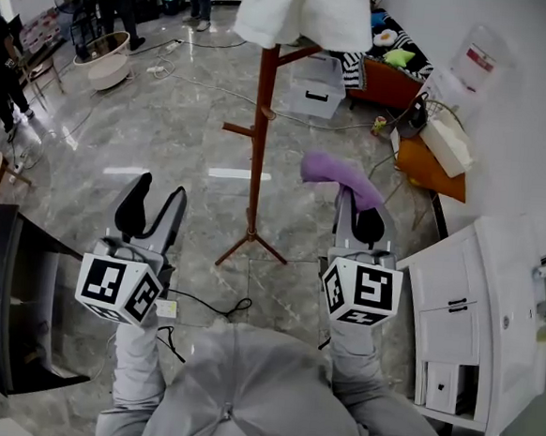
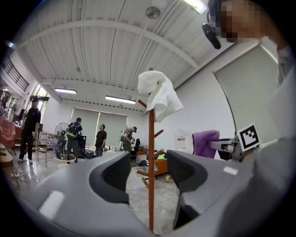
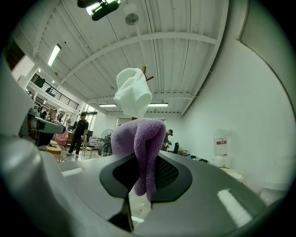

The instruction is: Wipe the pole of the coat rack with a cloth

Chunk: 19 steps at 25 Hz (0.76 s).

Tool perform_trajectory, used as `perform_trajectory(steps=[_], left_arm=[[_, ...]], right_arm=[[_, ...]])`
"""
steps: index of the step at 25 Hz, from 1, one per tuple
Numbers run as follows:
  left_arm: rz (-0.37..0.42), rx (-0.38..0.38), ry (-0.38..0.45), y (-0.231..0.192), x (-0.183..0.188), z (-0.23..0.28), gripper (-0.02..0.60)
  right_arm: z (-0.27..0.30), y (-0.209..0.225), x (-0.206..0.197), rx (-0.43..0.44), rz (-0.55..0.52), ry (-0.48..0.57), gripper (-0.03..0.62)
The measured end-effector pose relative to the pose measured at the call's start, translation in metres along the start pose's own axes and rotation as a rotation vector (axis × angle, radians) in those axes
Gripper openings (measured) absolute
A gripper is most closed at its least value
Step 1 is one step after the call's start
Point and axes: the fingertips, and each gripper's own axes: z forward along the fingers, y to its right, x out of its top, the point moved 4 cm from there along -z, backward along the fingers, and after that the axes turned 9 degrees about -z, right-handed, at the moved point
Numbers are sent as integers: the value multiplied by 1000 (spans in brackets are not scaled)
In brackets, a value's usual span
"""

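While atop the pole (image 1: 258, 155), towel (image 1: 294, 12) (white).

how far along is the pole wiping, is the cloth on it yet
Done: the right gripper is shut on the purple cloth. In hand: the cloth is held in the air to the right of the coat rack pole, clear of it. The left gripper is open and empty. Left: all of the wiping.

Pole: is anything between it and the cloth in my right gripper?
Nothing visible. In the head view only bare floor lies between the cloth, clamped in the right gripper, and the pole. A peg juts left from the pole; a white towel drapes its top.
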Motion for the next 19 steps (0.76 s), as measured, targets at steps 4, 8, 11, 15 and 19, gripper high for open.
perform_trajectory(steps=[4, 8, 11, 15, 19], left_arm=[[-3, -4, 5, -1, -1, 2, 267], [-5, -4, -2, -2, -3, 4, 267], [-7, -5, -5, -2, -4, 5, 267], [-3, -4, -1, -4, -5, 7, 267], [-2, -1, 0, -5, -7, 8, 267]], right_arm=[[0, 1, -1, -4, -8, -6, 54], [1, 1, -3, -3, -4, -11, 54], [2, 2, -6, -3, 8, -16, 54], [4, 2, -6, -2, 8, -12, 54], [6, 2, -8, -2, 9, -12, 54]])
